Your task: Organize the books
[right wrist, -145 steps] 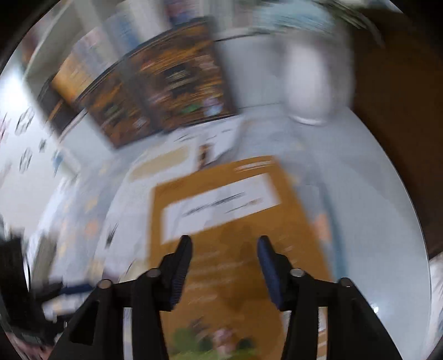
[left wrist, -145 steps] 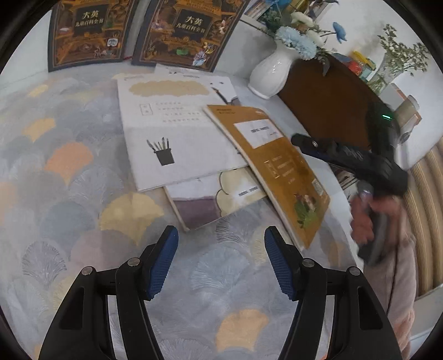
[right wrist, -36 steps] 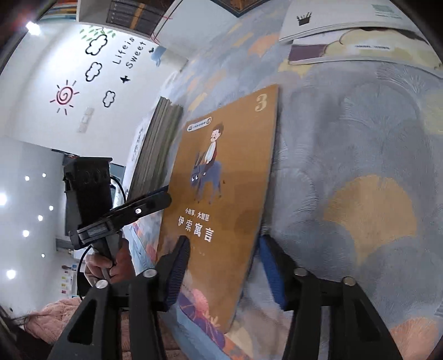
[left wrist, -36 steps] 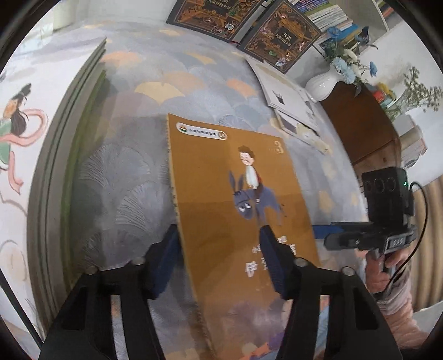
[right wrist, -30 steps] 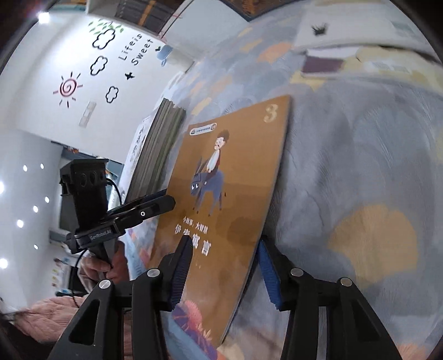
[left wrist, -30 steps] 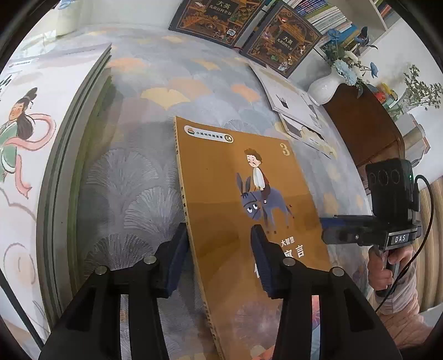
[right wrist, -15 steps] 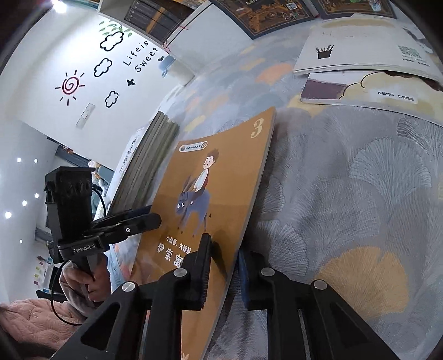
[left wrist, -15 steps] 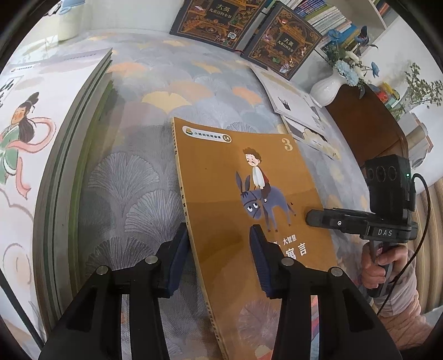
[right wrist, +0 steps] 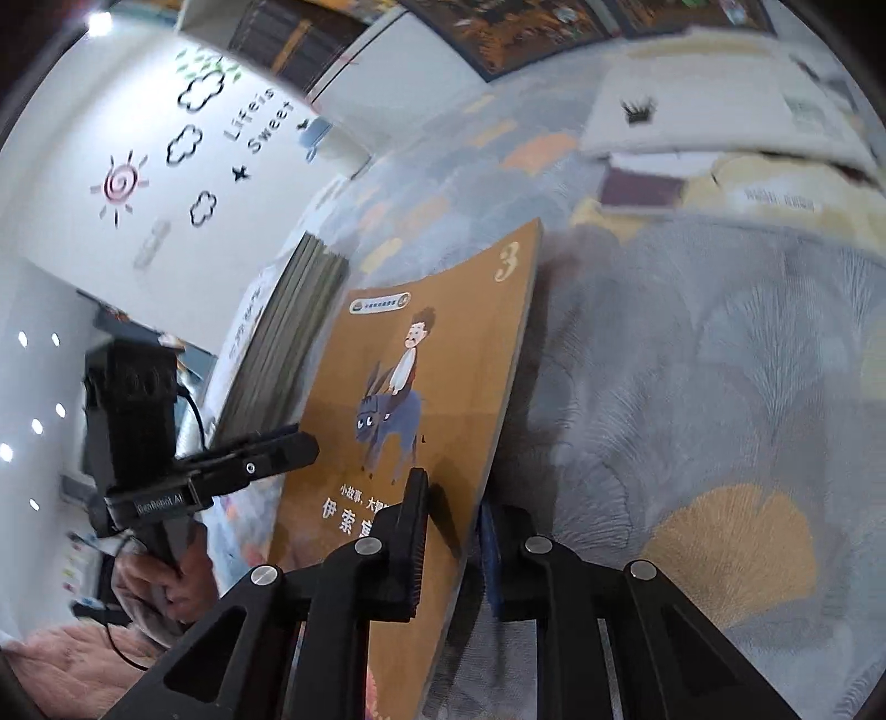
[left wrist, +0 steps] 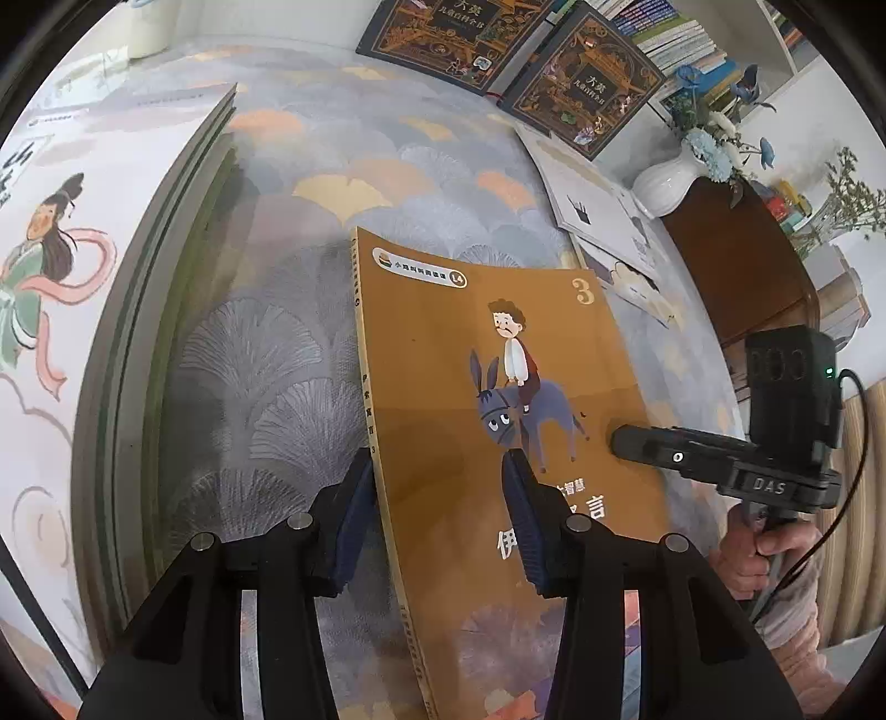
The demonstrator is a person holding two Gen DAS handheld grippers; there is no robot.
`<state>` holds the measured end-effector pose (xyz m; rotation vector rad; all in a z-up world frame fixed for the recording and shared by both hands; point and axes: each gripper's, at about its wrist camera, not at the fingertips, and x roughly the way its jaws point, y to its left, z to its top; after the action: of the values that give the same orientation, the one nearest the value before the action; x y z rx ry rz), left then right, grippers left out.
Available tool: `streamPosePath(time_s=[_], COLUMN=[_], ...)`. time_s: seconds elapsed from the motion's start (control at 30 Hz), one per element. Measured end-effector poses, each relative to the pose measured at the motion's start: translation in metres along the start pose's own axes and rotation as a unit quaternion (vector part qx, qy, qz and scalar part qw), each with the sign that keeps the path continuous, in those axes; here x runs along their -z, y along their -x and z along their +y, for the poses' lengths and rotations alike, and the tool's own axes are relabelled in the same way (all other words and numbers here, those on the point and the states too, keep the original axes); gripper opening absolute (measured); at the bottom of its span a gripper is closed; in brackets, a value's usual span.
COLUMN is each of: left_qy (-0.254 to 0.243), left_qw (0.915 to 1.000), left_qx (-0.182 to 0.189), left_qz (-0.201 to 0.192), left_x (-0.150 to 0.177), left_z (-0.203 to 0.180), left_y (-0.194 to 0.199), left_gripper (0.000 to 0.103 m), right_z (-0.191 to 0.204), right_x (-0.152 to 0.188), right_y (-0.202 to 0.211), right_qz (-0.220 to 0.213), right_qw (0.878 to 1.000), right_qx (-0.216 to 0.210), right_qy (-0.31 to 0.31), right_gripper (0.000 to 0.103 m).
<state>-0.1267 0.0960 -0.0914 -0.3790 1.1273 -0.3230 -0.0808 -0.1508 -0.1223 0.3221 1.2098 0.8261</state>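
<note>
An orange book with a boy on a donkey and a "3" on its cover hangs tilted just above the patterned cloth. My left gripper straddles its spine side. One pad lies against the spine and the other on the cover, and the jaws are easing open a little. In the right wrist view my right gripper is shut on the orange book at its opposite long edge. The right gripper also shows in the left wrist view, and the left gripper in the right wrist view.
A tall stack of large picture books lies left of the orange book. White and purple books lie far right, near a white vase and a wooden cabinet. Two dark ornate books lean on the back wall.
My right gripper's jaws have closed onto the orange book's right edge. The left gripper has kept its place at the spine, and the book has hardly shifted.
</note>
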Motion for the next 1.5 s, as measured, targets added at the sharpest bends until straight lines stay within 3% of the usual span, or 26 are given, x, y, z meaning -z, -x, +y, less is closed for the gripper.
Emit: streamPosePath(time_s=[0.5, 0.77, 0.97, 1.23, 1.5], left_qy=[-0.01, -0.014, -0.011, -0.006, 0.045], left_qw=[0.999, 0.996, 0.9898, 0.9765, 0.9664], left_qx=[-0.032, -0.047, -0.056, -0.067, -0.086], left_qz=[-0.028, -0.075, -0.131, -0.205, -0.238], left_x=[-0.011, -0.024, -0.044, -0.059, -0.06], left_z=[-0.006, -0.005, 0.005, 0.043, 0.105], left_y=[0.028, 0.063, 0.106, 0.16, 0.173], left_gripper=[0.044, 0.049, 0.049, 0.049, 0.049], right_z=[0.046, 0.076, 0.108, 0.157, 0.198], right_x=[-0.006, -0.021, -0.038, -0.072, -0.093], right_y=[0.016, 0.026, 0.024, -0.009, -0.068], right_qz=[-0.003, -0.019, -0.023, -0.017, 0.014], right_qw=[0.999, 0.998, 0.995, 0.991, 0.985], right_qx=[-0.013, -0.034, -0.048, -0.073, -0.099], right_qy=[0.034, 0.052, 0.079, 0.107, 0.141], right_gripper=[0.015, 0.012, 0.012, 0.012, 0.012])
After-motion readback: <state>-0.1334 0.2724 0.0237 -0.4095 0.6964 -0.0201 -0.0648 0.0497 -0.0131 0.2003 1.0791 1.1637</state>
